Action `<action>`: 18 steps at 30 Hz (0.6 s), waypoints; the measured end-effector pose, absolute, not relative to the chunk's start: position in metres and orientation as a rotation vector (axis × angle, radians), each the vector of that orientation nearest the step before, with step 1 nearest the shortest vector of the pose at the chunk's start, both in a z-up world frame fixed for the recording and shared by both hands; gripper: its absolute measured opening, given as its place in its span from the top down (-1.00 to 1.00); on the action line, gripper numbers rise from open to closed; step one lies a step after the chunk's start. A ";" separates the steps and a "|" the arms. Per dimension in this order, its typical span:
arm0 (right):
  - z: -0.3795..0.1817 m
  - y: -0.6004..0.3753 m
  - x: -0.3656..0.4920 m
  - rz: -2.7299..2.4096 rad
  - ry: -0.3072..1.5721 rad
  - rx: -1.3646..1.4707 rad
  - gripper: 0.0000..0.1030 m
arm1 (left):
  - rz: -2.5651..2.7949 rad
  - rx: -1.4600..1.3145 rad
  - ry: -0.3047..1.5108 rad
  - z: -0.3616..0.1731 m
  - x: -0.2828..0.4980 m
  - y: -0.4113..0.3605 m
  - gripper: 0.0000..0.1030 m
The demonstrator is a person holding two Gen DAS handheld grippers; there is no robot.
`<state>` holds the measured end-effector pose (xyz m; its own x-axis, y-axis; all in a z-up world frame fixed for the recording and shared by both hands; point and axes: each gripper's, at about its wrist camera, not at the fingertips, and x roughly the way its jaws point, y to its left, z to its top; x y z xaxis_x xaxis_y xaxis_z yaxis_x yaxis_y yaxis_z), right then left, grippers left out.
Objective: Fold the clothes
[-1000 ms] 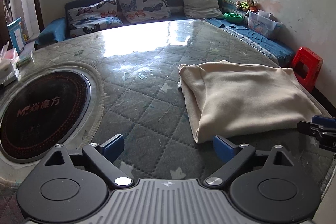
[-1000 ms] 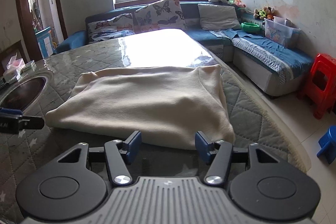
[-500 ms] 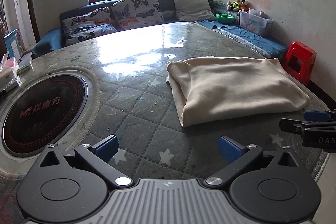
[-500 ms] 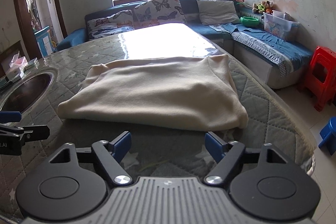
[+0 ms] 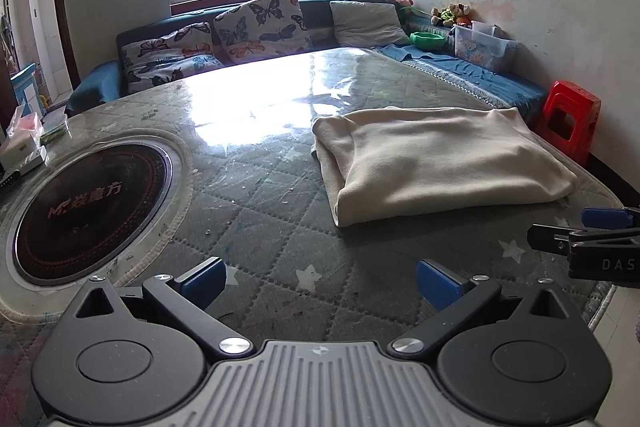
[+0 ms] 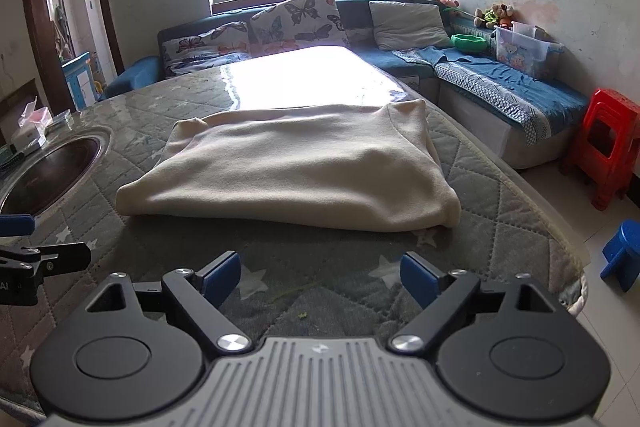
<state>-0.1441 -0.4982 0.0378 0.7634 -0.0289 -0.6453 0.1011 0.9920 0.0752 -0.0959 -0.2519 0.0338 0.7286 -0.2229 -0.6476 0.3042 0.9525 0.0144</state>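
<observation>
Both grippers have backed away from the folded cream garment [image 5: 436, 163]. Left wrist view: the left gripper [image 5: 320, 281] hovers tilted down over the quilted table [image 5: 260, 227], jaws wide and empty; the garment lies ahead to its right. Right wrist view: the right gripper [image 6: 320, 277] is opening, nothing between its jaws, the garment [image 6: 296, 171] straight ahead, apart. A sofa [image 6: 500, 87] lines the walls.
</observation>
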 end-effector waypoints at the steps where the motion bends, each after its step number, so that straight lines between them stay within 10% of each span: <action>1: 0.038 -0.497 -0.146 -0.070 0.697 0.103 -0.74 | -0.291 0.123 0.695 0.034 -0.097 -0.252 -1.00; 18: 0.042 -0.491 -0.160 -0.066 0.672 0.107 -0.92 | -0.308 0.132 0.673 0.035 -0.119 -0.255 -1.00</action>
